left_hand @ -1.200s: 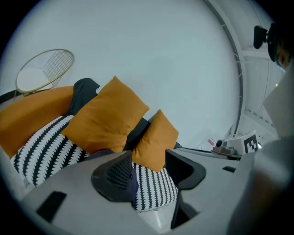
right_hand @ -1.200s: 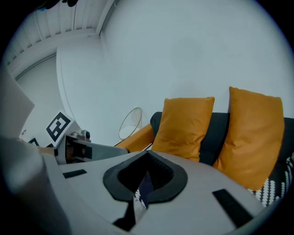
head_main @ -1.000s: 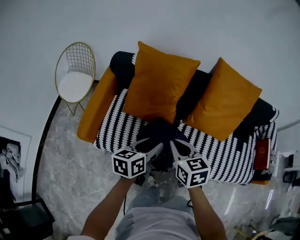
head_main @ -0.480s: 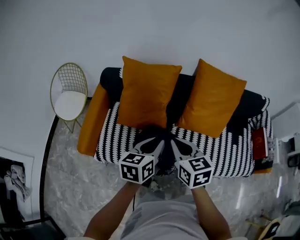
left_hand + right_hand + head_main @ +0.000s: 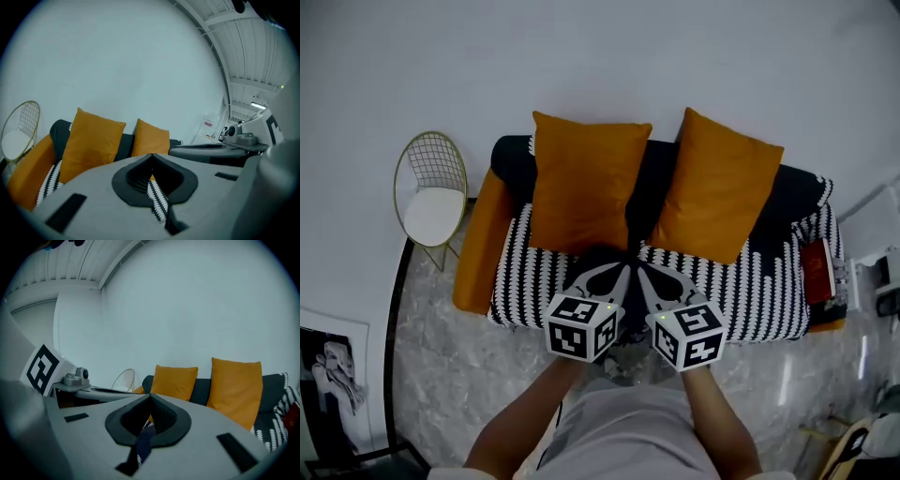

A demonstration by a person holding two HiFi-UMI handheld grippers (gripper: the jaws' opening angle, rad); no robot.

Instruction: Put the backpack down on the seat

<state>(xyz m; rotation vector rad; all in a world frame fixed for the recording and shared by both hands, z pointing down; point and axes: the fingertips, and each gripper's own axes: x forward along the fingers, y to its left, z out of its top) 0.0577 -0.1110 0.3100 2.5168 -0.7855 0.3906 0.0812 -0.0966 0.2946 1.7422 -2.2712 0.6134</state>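
Left gripper has just been closing, its jaws meeting on nothing visible, while right gripper is pinching a dark strap. The backpack is sitting at the front edge of the striped sofa. Marble floor is lying open leftward. Print on the red box is too small to read.

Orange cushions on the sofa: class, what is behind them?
A dark backrest shows between and beside the two cushions, with the white wall beyond. The backrest directly behind them is covered.
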